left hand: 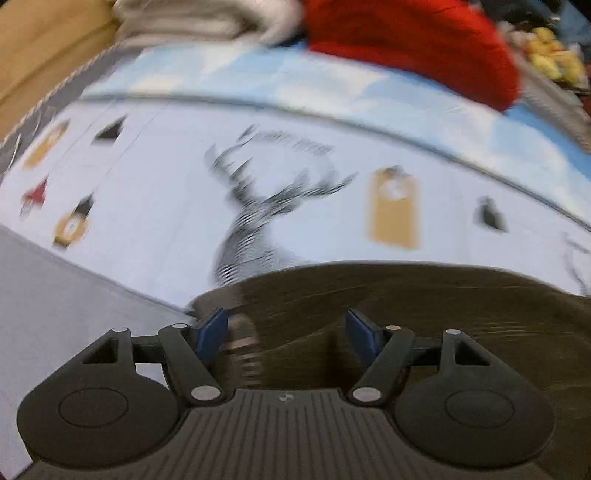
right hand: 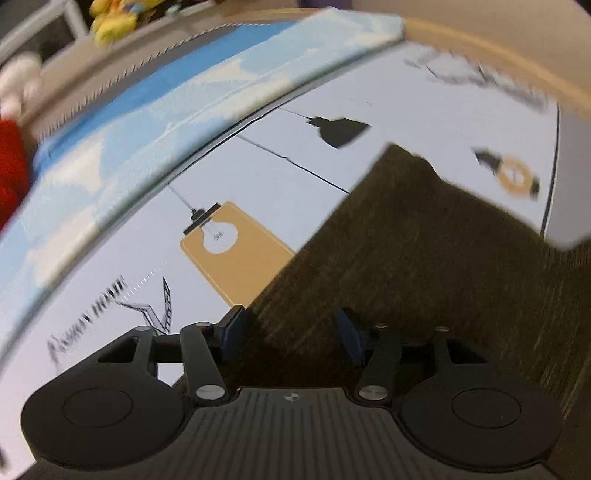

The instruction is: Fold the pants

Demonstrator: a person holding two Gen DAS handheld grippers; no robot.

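Note:
Dark olive-brown pants [left hand: 424, 306] lie on a white sheet [left hand: 147, 229] printed with a deer and lamps. In the left wrist view my left gripper [left hand: 286, 334] hangs over the pants' left edge with its blue pads [left hand: 212, 330] wide apart. Fabric lies beneath and between the pads, unpinched. A small blurred ribbed piece [left hand: 242, 343] shows beside the left pad. In the right wrist view the pants [right hand: 424, 258] run up to a corner at the upper right. My right gripper [right hand: 291, 330] stands open over their left edge, gripping nothing. Both views are motion-blurred.
A red garment [left hand: 406, 48] and a stack of pale folded cloth [left hand: 207, 18] lie at the far side on a blue cloud-print cloth [left hand: 258, 77]. Yellow plush toys [right hand: 114, 18] sit beyond. A wooden rim [right hand: 480, 48] borders the sheet [right hand: 110, 258].

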